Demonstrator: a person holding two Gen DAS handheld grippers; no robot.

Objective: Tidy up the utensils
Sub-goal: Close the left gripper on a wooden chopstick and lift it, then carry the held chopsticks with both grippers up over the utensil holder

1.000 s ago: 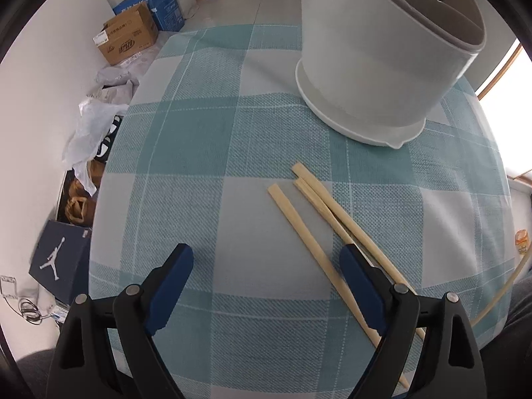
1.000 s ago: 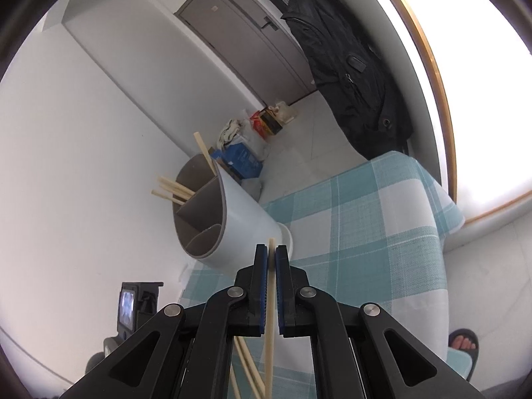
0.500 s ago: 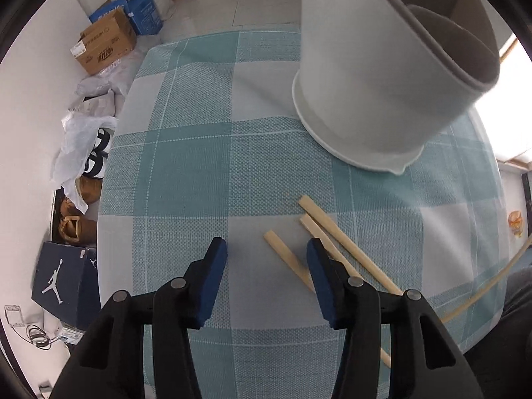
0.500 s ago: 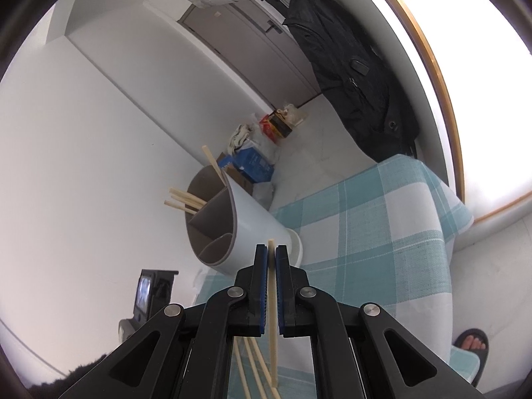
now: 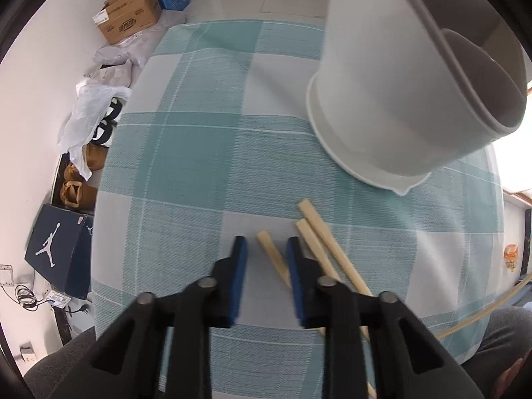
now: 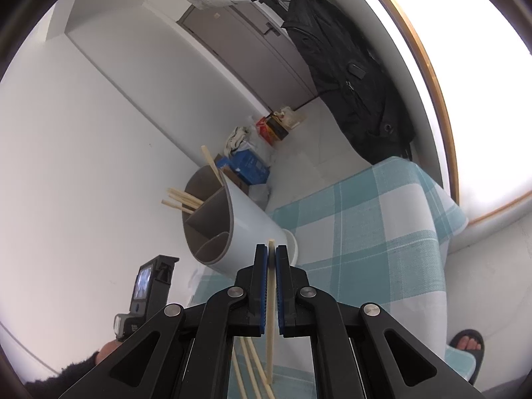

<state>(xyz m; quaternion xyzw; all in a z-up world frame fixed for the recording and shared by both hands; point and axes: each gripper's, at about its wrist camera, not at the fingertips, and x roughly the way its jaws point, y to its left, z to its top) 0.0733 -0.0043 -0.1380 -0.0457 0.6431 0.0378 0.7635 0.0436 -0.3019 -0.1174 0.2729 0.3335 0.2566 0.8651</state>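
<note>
Three pale wooden chopsticks lie on the teal checked tablecloth (image 5: pixel 199 166). My left gripper (image 5: pixel 266 249) points straight down over the leftmost chopstick (image 5: pixel 271 254), which lies between its blue pads. The jaws are closing; a gap still shows on the left side. The other two chopsticks (image 5: pixel 319 236) lie just right of the right finger. The white divided utensil holder (image 5: pixel 382 99) stands beyond them. My right gripper (image 6: pixel 271 252) is shut on one chopstick (image 6: pixel 270 306), held up short of the holder (image 6: pixel 246 222), where several chopsticks (image 6: pixel 183 199) stand in a compartment.
Cardboard boxes (image 5: pixel 128 16), plastic bags (image 5: pixel 89 113) and a dark shoe box (image 5: pixel 56 252) lie on the floor past the table's left edge. A black jacket (image 6: pixel 349 76) hangs by the door. A sandalled foot (image 6: pixel 467 345) is beside the table.
The left jaws have narrowed from wide apart to close around the leftmost chopstick, and the holder now looms nearer. The right gripper has kept still with its chopstick.
</note>
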